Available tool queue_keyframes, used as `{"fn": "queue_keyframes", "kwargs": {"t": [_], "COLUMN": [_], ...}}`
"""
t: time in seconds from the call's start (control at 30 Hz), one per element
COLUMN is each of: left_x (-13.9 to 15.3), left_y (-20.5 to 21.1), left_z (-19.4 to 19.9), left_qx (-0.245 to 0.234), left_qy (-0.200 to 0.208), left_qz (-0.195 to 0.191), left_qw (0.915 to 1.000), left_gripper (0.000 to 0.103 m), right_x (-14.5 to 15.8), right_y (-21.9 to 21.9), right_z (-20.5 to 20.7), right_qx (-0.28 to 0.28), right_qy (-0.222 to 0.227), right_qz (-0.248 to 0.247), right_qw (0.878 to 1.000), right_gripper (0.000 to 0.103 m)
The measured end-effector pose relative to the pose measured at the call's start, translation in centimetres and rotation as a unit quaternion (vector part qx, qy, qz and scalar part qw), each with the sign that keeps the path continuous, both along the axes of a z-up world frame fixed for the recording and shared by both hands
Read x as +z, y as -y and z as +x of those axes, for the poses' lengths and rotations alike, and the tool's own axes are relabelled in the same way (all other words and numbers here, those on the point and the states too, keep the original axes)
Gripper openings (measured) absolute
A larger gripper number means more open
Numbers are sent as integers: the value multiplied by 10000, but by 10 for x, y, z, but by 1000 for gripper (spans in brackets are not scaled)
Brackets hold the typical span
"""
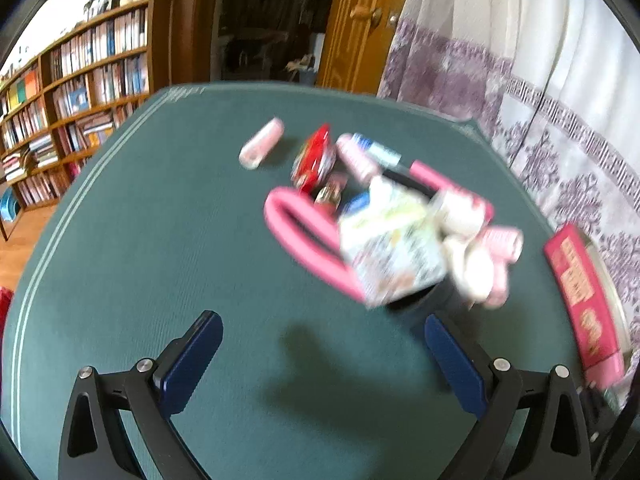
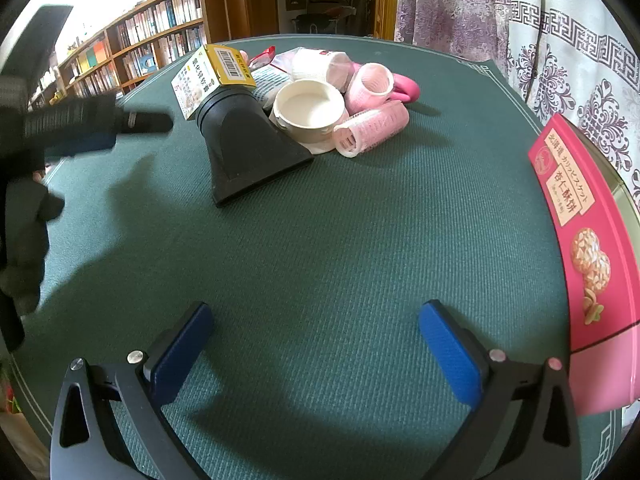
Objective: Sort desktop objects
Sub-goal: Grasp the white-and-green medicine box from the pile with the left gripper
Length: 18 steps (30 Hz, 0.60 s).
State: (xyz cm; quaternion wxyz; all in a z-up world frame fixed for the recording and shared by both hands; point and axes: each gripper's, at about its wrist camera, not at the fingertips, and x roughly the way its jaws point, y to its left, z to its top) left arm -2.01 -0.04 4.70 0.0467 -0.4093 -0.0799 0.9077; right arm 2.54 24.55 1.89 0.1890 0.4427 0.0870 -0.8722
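Observation:
A heap of small items lies on the green table mat: a black nozzle, a yellow and white carton, a white round lid and pink hair rollers. The blurred left wrist view shows the same heap with the carton, a pink loop, a red packet and a lone pink roller farther off. My left gripper is open above bare mat, just short of the heap. My right gripper is open too, well short of the nozzle, with nothing between its fingers.
A pink biscuit box lies along the right edge of the mat, also seen as the pink box. The other gripper's dark body reaches in from the left. Bookshelves stand behind on the left, a curtain on the right.

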Motion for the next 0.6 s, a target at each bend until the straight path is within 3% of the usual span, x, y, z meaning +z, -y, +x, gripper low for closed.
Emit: {"fn": "queue_keyframes", "kwargs": {"t": [0.17, 0.3, 0.4, 0.47, 0.5, 0.6], "left_x": [17, 14, 12, 8, 2, -1], "left_y": [-16, -24, -24, -27, -29, -27], "left_z": [-22, -47, -56, -61, -62, -62], "left_qx": [-65, 38, 44, 6, -69, -108], "left_qy": [-159, -31, 15, 83, 147, 94], "left_qz": [91, 157, 335, 376, 444, 555], "left_qw": [9998, 9999, 9994, 9993, 9989, 9984], "left_gripper": [102, 102, 89, 73, 59, 59], "right_x": [0, 0, 0, 0, 0, 0], "right_y": [0, 0, 0, 0, 0, 0], "right_z": [0, 0, 0, 0, 0, 0], "right_qx": [-1, 0, -1, -1, -1, 0], "right_qy": [1, 1, 0, 0, 0, 0], "right_qz": [2, 4, 5, 6, 5, 7], "right_qw": [10000, 10000, 10000, 10000, 10000, 10000], "right_gripper": [103, 103, 103, 103, 103, 103]}}
